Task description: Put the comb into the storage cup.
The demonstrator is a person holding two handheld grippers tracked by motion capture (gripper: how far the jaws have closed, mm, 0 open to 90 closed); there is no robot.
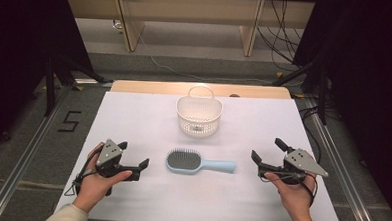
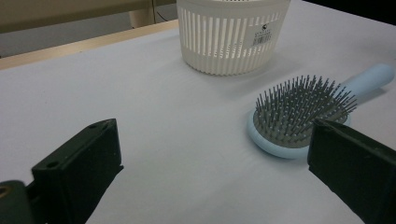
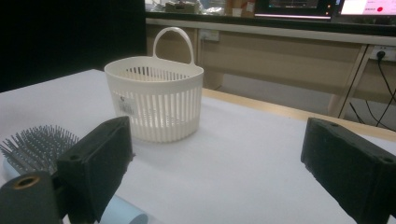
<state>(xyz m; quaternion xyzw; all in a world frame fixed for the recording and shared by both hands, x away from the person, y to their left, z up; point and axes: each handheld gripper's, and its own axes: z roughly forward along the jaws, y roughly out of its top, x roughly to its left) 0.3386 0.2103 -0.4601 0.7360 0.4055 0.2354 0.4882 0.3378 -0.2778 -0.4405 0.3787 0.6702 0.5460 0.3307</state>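
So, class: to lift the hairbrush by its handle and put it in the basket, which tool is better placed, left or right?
Probably the right tool. The hairbrush lies with its blue handle pointing toward that side, and the tool is open. The left tool, also open, faces the bristle head. The basket stands centrally behind, favouring neither.

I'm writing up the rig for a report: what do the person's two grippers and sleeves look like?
Each hand holds a black gripper with two blocky, flat-faced jaws. The left gripper and the right gripper each carry a grey three-cornered plate on top, dotted with small dark screw holes. A thin dark cable loops from each one near the wrist. The sleeves are light, cream-coloured.
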